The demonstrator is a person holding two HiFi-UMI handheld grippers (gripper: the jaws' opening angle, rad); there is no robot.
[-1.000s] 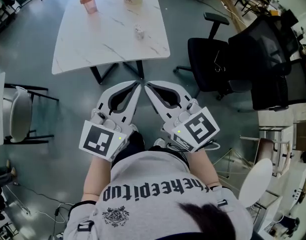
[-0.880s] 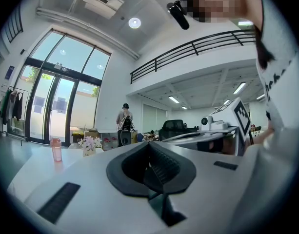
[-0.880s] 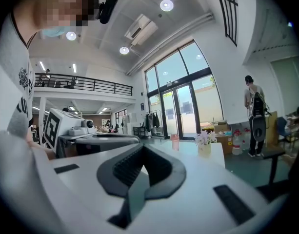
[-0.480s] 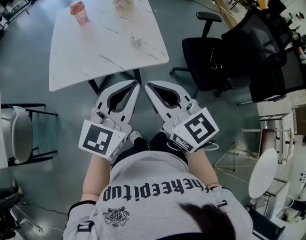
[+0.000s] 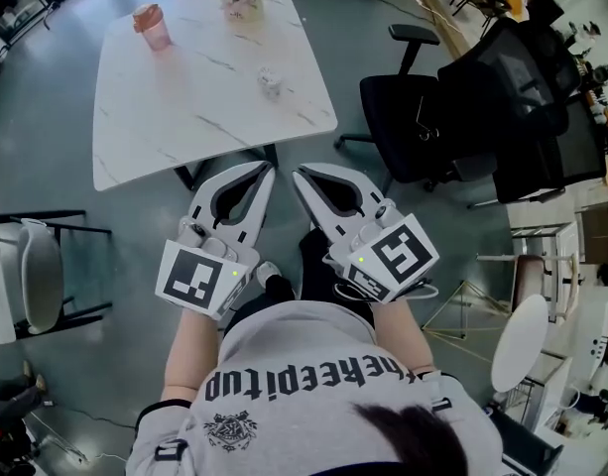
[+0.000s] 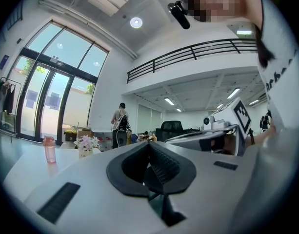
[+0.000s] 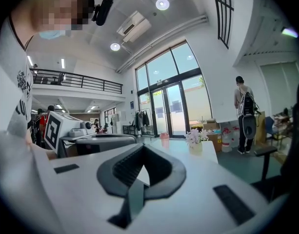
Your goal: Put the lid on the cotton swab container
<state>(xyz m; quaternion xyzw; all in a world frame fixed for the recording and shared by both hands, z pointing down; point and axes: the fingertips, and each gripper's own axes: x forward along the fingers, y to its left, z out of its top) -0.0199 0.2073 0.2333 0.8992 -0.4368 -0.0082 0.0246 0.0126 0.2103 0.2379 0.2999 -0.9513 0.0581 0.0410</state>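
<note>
Bright, even light from the tall glass doors (image 6: 47, 106) and round ceiling lamps (image 6: 136, 22) leaves only soft shadows, every view bends hard toward dark, vignetted edges, and the left gripper (image 6: 149, 143) close to its lens seems slightly out of focus.

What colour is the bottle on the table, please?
The bottle is pink; head view shows it best.

White table (image 5: 165, 117) now nearer left hand-held gripper (image 5: 271, 168)
</note>
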